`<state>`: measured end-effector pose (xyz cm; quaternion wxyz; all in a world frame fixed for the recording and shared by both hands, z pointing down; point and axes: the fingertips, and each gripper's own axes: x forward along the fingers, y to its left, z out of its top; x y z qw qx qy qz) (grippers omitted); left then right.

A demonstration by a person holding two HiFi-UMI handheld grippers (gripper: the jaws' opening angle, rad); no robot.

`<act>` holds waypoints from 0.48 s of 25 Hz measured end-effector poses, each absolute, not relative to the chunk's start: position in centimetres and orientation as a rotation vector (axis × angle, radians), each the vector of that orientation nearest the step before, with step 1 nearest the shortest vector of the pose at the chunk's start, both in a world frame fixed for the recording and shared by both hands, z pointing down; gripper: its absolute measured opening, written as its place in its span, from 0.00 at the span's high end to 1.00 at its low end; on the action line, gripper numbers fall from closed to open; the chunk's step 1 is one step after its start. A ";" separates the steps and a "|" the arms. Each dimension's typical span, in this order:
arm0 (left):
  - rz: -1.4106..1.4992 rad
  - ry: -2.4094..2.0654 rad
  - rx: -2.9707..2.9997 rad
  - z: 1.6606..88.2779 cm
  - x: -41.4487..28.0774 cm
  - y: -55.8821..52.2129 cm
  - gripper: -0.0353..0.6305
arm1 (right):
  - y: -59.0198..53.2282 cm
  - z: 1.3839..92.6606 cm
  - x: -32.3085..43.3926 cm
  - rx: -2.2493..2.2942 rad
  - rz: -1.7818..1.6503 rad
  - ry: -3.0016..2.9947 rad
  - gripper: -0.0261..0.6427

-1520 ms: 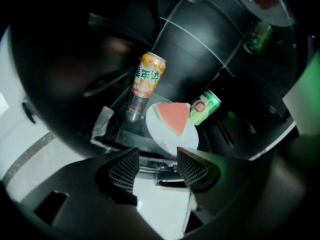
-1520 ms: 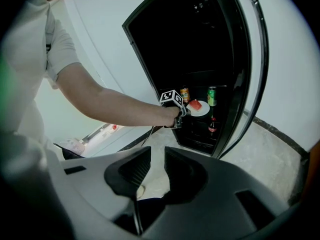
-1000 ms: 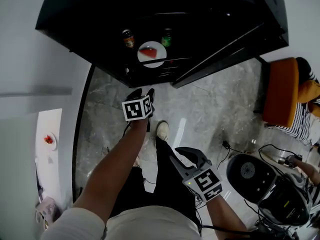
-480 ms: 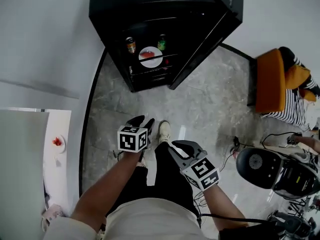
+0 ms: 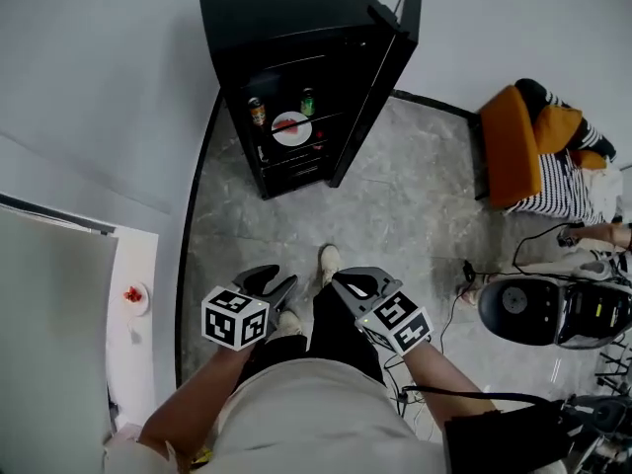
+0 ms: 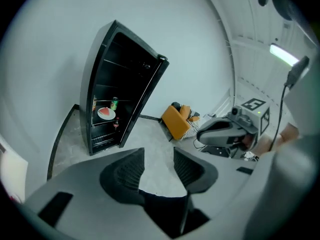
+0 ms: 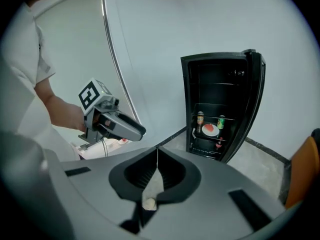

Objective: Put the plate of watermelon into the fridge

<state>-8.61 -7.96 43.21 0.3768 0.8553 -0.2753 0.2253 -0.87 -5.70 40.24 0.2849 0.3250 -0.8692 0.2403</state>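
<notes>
The white plate of watermelon [image 5: 291, 127] rests on a middle shelf of the black fridge [image 5: 286, 28], whose door [image 5: 370, 87] stands wide open. The same plate [image 6: 106, 113] shows far off in the left gripper view, and as the plate [image 7: 210, 130] in the right gripper view. My left gripper [image 5: 276, 279] hangs low by my legs, well away from the fridge. Its jaws [image 6: 159, 156] are apart with nothing between them, and they are closing. Beside it, my right gripper [image 5: 341, 282] is shut and empty [image 7: 157, 156].
A brown can [image 5: 256, 112] and a green can [image 5: 308, 102] flank the plate on the shelf. A person sits on an orange chair [image 5: 513, 146] at the right. A round black machine [image 5: 523, 309] and cables lie on the floor. A second watermelon plate [image 5: 133, 294] sits on the white counter.
The view has backed away from the fridge, which now looks smaller and farther. Both grippers have drawn back toward my body; the plate stays on the shelf.
</notes>
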 end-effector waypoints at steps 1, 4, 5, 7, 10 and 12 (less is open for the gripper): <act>0.576 -0.696 2.207 42.6 -9.4 -7.4 0.66 | -5.5 40.1 -1.2 0.874 0.639 -2.324 0.94; 0.577 -0.658 2.263 42.5 -11.8 -6.2 0.66 | -5.1 41.1 -2.4 0.893 0.635 -2.306 0.94; 0.578 -0.645 2.282 42.2 -12.3 -5.8 0.66 | -5.0 41.1 -2.5 0.902 0.628 -2.302 0.94; 0.584 -0.635 2.312 40.4 -12.8 -4.3 0.66 | -3.7 39.7 -2.5 0.907 0.615 -2.308 0.94; 0.599 -0.656 2.363 37.1 -13.1 -1.3 0.66 | -1.1 36.8 -2.5 0.886 0.600 -2.325 0.94; 0.609 -0.663 2.388 36.2 -13.7 -0.6 0.66 | -0.5 35.8 -3.0 0.874 0.586 -2.324 0.94</act>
